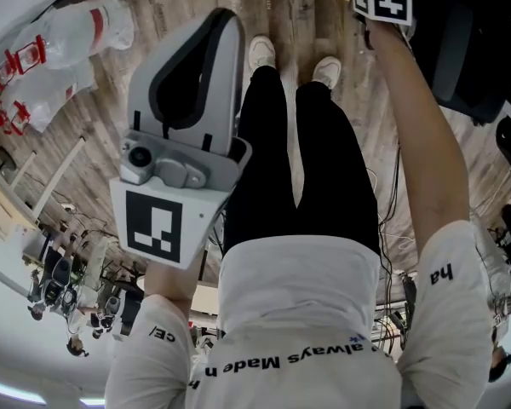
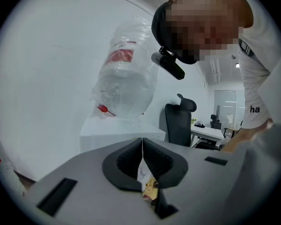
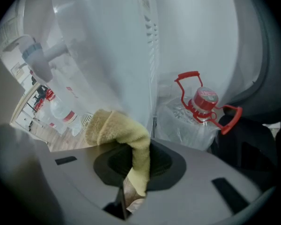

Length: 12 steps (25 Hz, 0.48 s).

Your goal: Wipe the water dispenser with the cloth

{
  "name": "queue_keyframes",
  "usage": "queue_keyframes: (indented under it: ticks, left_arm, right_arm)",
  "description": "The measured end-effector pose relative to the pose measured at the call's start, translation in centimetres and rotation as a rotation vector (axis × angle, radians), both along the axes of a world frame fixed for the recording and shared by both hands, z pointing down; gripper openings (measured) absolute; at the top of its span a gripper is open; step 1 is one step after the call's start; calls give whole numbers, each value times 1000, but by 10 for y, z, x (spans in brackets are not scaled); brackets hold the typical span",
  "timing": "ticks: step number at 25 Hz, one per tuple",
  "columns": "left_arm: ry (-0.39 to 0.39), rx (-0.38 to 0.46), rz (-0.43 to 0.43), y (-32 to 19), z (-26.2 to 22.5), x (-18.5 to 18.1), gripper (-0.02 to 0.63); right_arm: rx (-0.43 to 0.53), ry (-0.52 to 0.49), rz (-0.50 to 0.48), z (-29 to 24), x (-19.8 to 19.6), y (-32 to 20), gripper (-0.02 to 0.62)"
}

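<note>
- The cloth (image 3: 124, 135) was yellow and fluffy. It was pinched in the right tongs (image 3: 136, 162), whose jaws were clamped down on its middle, so one end bunched up above them and a little tail hung out below.
- That bunched end sat right up against the white front of the water dispenser (image 3: 131, 46), though honestly I couldn't tell if it was actually touching.
- The dispenser filled most of the right gripper view, with a bluish tap (image 3: 35, 55) sticking out near its upper left.
- Just to the dispenser's right there was a big water bottle (image 3: 196, 111) in clear plastic wrap, with a red cap and a red carry handle.
- The left tongs (image 2: 142, 156) were closed pad to pad and gripping nothing. They were held up close to the person's chest in the head view and pointed away from the dispenser.
- In the left gripper view, past those jaws, another wrapped bottle (image 2: 126, 78) stood on a white box, with a black office chair (image 2: 178, 121) just to its right.
- Looking down, the person's white shoes (image 1: 261, 51) were on the wooden floor (image 1: 307, 15), and more wrapped bottles (image 1: 77, 28) lay over on the left side of it.
</note>
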<state>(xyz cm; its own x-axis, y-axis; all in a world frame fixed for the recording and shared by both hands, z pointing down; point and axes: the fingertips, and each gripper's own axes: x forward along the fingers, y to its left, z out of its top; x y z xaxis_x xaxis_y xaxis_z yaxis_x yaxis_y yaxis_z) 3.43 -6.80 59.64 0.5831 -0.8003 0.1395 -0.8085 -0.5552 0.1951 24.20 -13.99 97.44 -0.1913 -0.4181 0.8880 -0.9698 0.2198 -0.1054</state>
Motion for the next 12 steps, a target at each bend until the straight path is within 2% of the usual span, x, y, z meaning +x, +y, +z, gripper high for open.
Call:
queue_keyframes:
  ticks: [12]
  left_arm:
    - [1,-24,-16,-3,32,-4,23]
  right_arm:
    - [-45,7,17,34,7,-2,57]
